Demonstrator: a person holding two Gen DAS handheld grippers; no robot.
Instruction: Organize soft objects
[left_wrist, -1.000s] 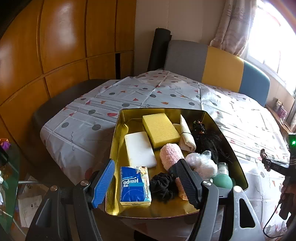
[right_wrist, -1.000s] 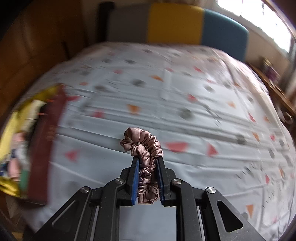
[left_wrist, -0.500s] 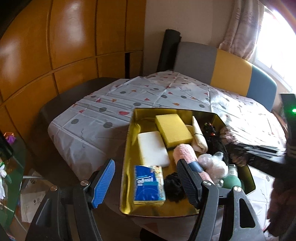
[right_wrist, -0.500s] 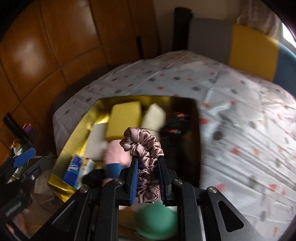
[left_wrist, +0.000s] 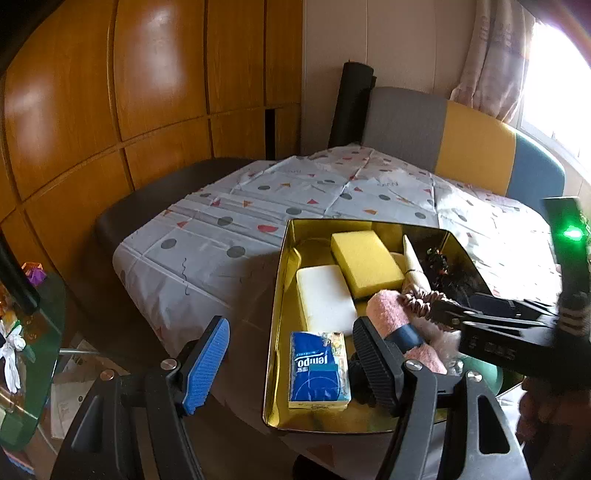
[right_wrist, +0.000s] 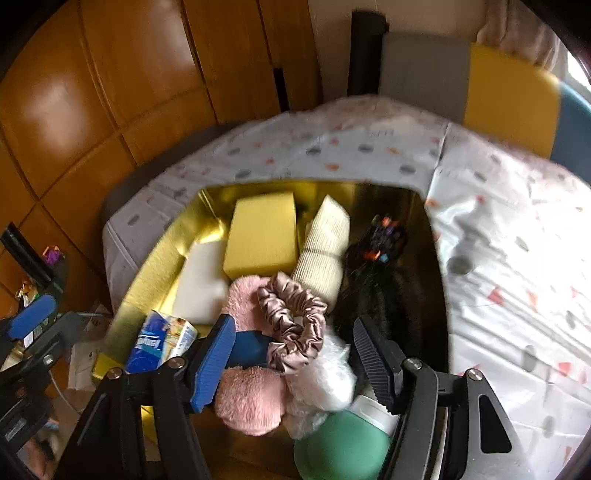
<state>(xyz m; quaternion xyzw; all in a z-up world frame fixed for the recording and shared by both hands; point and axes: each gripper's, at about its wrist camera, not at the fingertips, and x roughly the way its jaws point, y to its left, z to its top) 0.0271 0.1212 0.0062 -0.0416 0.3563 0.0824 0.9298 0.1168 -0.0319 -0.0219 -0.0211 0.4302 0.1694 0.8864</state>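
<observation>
Right wrist view | right gripper jaws opening, nothing clamped | mauve scrunchie freed onto pink towel roll inside gold tray, grouping softs | left gripper apart, idle at near-left rim

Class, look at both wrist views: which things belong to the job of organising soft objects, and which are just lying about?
Part of the job:
- gold metal tray
- dusty-pink satin scrunchie
- rolled pink fluffy towel
- yellow rectangular sponge
- white foam block
- right gripper, jaws opening

Lying about:
- patterned white tablecloth
- grey, yellow and blue chair back
</observation>
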